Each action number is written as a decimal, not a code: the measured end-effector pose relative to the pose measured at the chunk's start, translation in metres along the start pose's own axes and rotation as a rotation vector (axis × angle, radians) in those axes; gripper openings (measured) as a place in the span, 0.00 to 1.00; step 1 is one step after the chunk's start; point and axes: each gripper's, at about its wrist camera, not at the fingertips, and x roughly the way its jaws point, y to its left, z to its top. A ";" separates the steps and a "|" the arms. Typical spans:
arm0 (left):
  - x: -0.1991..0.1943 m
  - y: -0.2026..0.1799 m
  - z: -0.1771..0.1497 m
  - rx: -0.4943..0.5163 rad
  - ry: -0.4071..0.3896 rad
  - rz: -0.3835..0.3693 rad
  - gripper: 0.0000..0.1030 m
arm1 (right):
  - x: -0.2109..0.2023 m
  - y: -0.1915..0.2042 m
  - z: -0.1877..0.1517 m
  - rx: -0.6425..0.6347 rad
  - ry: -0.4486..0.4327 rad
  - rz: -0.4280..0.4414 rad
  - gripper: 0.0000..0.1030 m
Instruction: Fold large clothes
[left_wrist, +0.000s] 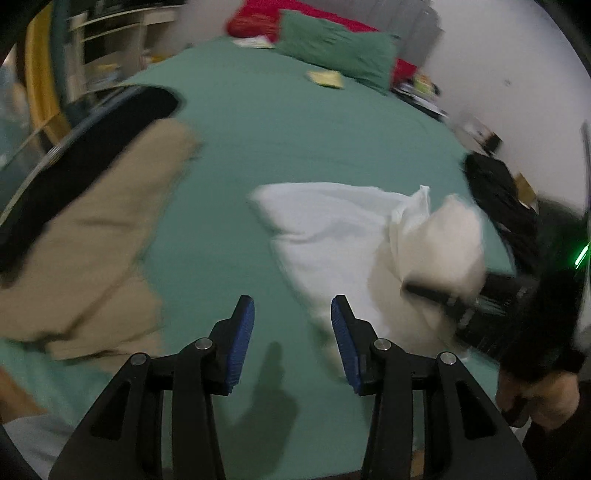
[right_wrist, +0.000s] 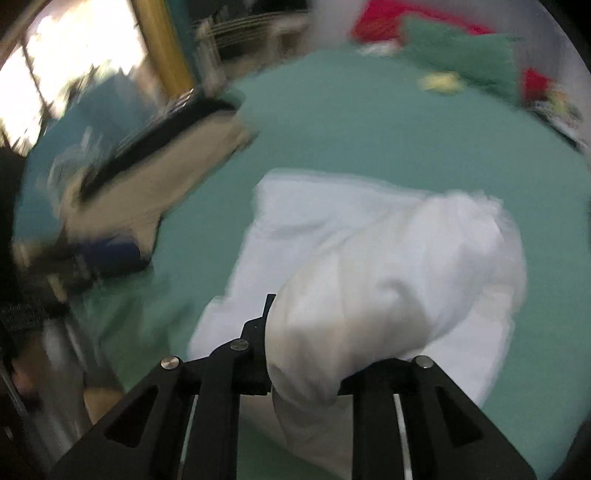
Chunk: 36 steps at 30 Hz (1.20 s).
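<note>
A: Nearest, what does my left gripper show?

B: Its two blue pads stand well apart with nothing between them, above bare green sheet. Their shadow falls on the sheet just below.

A: And my right gripper?

B: Here a bunched fold of the white garment fills the gap between the fingers and hides the tips. The fingers appear clamped on the cloth, which is lifted into a rounded hump. In the left wrist view the right gripper shows at the garment's right side, dark and blurred.

A: Where does the garment lie?

B: The white garment is spread on the bed, right of centre, its far edge flat on the sheet and its near right part raised.

A: Further out?

B: To the left, a tan cloth lies on the sheet with a black band along its far side. Farthest, a green pillow rests against red bedding at the head of the bed; a small yellow item lies just before the pillow.
</note>
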 end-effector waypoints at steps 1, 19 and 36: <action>-0.004 0.014 0.000 -0.014 -0.005 0.014 0.44 | 0.017 0.013 -0.003 -0.045 0.051 0.014 0.21; 0.039 -0.056 0.049 0.151 -0.010 -0.208 0.59 | -0.089 -0.058 -0.045 0.108 -0.106 0.089 1.00; 0.119 -0.035 0.047 0.042 0.082 -0.004 0.26 | -0.027 -0.146 -0.078 0.422 -0.086 0.066 0.99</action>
